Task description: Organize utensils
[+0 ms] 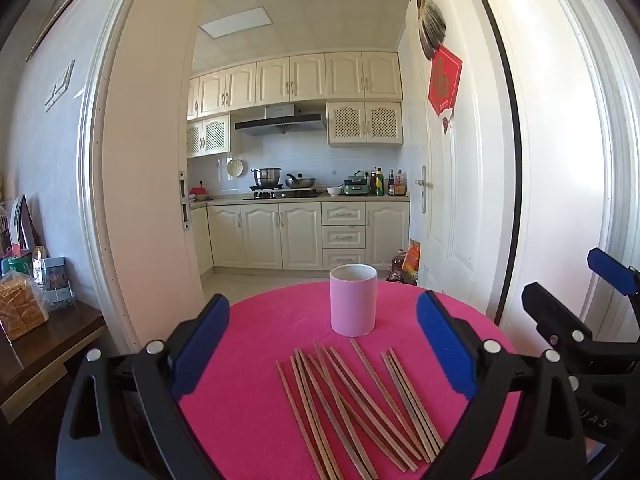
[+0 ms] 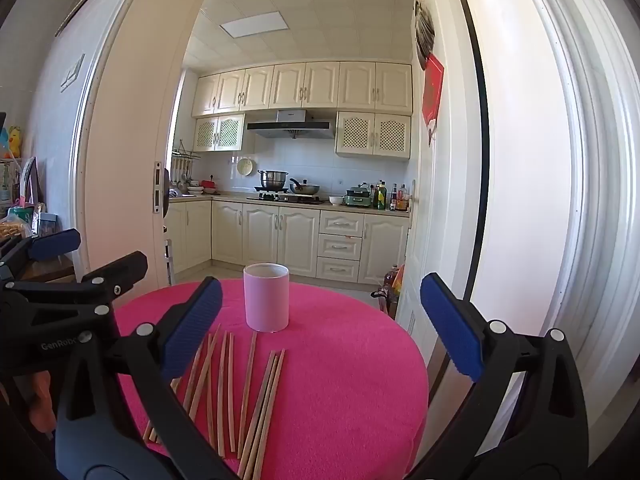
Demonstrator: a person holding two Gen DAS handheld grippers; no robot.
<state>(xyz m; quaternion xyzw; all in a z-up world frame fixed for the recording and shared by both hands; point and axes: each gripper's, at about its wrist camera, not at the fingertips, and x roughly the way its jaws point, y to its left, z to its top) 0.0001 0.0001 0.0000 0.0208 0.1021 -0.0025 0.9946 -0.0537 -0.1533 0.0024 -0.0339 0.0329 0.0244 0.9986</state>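
Observation:
Several wooden chopsticks (image 1: pixel 352 408) lie fanned out on a round table with a pink cloth (image 1: pixel 276 320). A pink cylindrical cup (image 1: pixel 353 300) stands upright just beyond them. My left gripper (image 1: pixel 322 344) hovers over the near part of the table, open wide, with nothing between its blue pads. The right gripper (image 1: pixel 568 296) shows at the right edge of the left wrist view. In the right wrist view the same chopsticks (image 2: pixel 236 392) lie left of centre and the cup (image 2: pixel 266 297) stands behind them. My right gripper (image 2: pixel 320 326) is open and empty; the left gripper (image 2: pixel 92 256) shows at the left.
A dark wooden side table (image 1: pixel 52 340) with bread and jars stands left of the round table. Behind is an open white door (image 1: pixel 452 208) and a kitchen with cream cabinets (image 1: pixel 280 236), a stove and pots. The floor drops away past the table's far edge.

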